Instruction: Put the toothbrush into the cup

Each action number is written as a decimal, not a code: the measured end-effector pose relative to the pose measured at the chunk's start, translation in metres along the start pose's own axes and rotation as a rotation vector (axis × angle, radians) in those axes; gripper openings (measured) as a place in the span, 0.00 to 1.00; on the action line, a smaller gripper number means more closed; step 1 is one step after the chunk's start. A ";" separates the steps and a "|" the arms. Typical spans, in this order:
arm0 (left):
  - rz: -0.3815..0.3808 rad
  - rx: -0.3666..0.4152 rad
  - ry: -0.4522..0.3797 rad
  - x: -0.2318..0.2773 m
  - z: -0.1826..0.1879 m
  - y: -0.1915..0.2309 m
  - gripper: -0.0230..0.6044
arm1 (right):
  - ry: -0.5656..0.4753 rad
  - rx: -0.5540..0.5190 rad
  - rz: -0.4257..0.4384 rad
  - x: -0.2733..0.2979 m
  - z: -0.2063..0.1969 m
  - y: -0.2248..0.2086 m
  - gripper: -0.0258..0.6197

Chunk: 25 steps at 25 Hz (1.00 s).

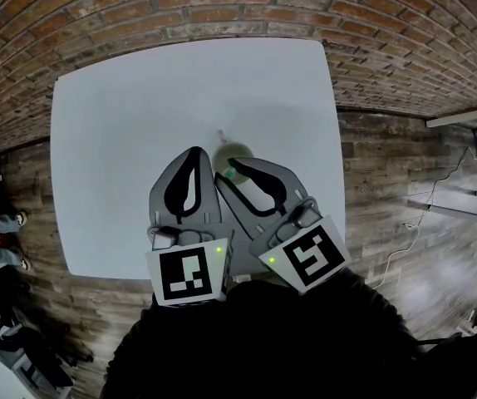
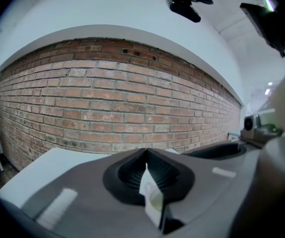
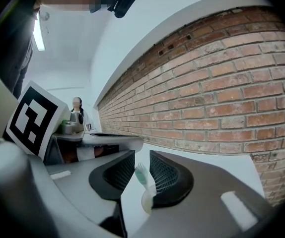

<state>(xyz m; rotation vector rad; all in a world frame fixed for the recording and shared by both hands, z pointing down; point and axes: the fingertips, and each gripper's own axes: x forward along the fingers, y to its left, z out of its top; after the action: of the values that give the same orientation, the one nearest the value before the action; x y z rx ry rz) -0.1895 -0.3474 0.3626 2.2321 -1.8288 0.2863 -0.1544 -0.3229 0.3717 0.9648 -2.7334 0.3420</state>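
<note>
The pale greenish cup [image 1: 233, 155] stands mid-table, just ahead of both grippers. The toothbrush [image 3: 141, 175], with a green bristle head, rises between my right gripper's jaws with space on both sides, and its stem runs down to the cup [image 3: 146, 201]. My right gripper [image 3: 142, 153] is open around it and, in the head view, the right gripper [image 1: 232, 167] sits at the cup's near side. A thin white tip [image 1: 219, 134] pokes out beyond the cup. My left gripper [image 1: 198, 151] lies left of the cup, tips together. In its own view the left gripper [image 2: 146, 152] is shut, with a pale sliver behind the tips.
The white square table [image 1: 122, 140] has a brick wall [image 1: 222, 7] behind it and wood floor [image 1: 388, 181] to the right. Its front edge [image 1: 105, 274] runs just below the grippers. A dark sleeve fills the bottom of the head view.
</note>
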 end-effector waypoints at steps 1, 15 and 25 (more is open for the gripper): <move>0.001 0.001 -0.003 -0.002 0.001 0.000 0.05 | -0.002 -0.002 0.000 -0.001 0.001 0.002 0.18; 0.005 0.027 -0.053 -0.037 0.016 -0.002 0.05 | -0.054 -0.024 -0.019 -0.021 0.016 0.027 0.18; -0.016 0.050 -0.105 -0.072 0.033 -0.006 0.05 | -0.109 -0.070 -0.046 -0.041 0.036 0.051 0.18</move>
<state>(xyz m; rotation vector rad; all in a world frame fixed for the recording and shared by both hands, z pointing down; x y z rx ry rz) -0.1979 -0.2893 0.3094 2.3362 -1.8744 0.2184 -0.1609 -0.2706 0.3188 1.0549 -2.7942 0.1889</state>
